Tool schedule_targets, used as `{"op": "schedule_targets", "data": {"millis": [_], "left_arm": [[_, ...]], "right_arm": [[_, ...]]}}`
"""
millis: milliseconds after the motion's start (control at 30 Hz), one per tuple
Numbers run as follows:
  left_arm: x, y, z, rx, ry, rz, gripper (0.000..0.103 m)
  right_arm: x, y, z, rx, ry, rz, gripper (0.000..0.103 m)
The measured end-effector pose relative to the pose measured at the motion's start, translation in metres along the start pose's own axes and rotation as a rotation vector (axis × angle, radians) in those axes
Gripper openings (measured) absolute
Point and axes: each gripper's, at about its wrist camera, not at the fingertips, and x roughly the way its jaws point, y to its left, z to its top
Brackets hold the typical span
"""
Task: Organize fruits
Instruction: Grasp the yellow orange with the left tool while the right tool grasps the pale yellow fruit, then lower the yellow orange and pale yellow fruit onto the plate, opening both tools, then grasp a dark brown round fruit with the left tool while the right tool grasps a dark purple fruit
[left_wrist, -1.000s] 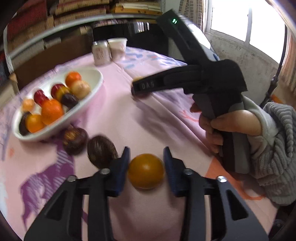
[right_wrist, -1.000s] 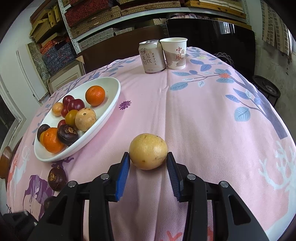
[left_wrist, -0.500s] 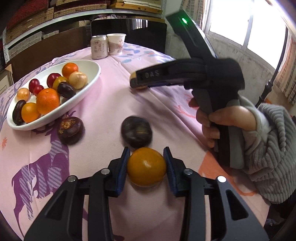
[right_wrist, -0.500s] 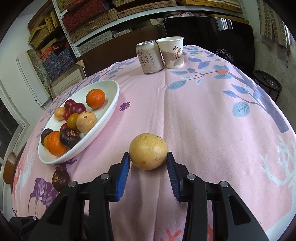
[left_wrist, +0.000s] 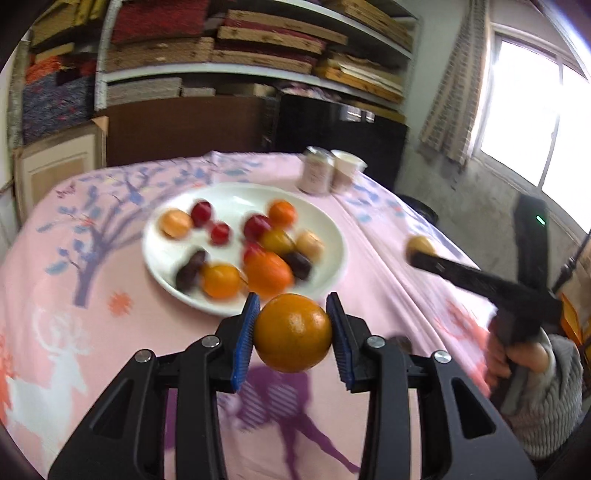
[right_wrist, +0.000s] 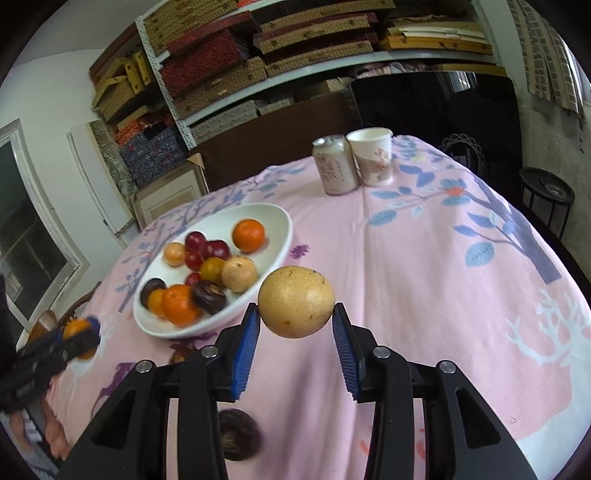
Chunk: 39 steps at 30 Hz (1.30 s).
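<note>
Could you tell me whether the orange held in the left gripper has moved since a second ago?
Yes. The orange has lifted off the tablecloth toward the white bowl.

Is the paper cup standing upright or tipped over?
Upright: the paper cup stands on its base beside the can, open rim facing up.

A round glossy orange fruit (left_wrist: 292, 332) hangs clear of the cloth, at six o'clock from the white oval fruit-filled bowl (left_wrist: 334, 236); a speckled yellow-tan round fruit (right_wrist: 296, 302) hangs at its four o'clock.
</note>
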Motion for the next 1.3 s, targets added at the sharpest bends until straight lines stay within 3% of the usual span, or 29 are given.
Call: {"op": "schedule_targets", "data": {"millis": [233,433,467,500,567,667,767,867,1000,1300], "left_arm": [[0.031,0.026,0.063,0.007,-0.034,0.114,0.036],[0.090,0.060,0.072,-0.104,0.029,0.139,0.039],[0.098,0.065,0.069,-0.121,0.039,0.124,0.052],[0.102,0.071,0.067,-0.138,0.043,0.102,0.064],[0.105,0.077,0.063,-0.157,0.029,0.116,0.073],[0.099,0.083,0.062,-0.201,0.005,0.105,0.085],[0.087,0.080,0.058,-0.209,-0.012,0.104,0.087],[0.068,0.073,0.044,-0.200,-0.032,0.139,0.096],[0.051,0.060,0.021,-0.192,-0.003,0.132,0.096],[0.034,-0.012,-0.030,0.012,0.030,0.173,0.098]], "right_arm": [[0.025,0.049,0.052,-0.088,0.011,0.036,0.041],[0.084,0.064,0.070,-0.111,0.050,0.012,0.043],[0.092,0.062,0.067,-0.094,0.061,0.024,0.048],[0.098,0.056,0.065,-0.058,0.061,0.037,0.065],[0.101,0.048,0.061,-0.033,0.074,0.040,0.067],[0.090,0.038,0.062,-0.013,0.051,0.025,0.067],[0.073,0.029,0.064,0.029,0.025,0.036,0.075],[0.058,0.023,0.056,0.042,0.006,0.031,0.078],[0.038,0.012,0.032,0.052,0.020,0.040,0.078],[-0.014,0.014,-0.016,-0.042,0.016,0.036,0.086]]}}
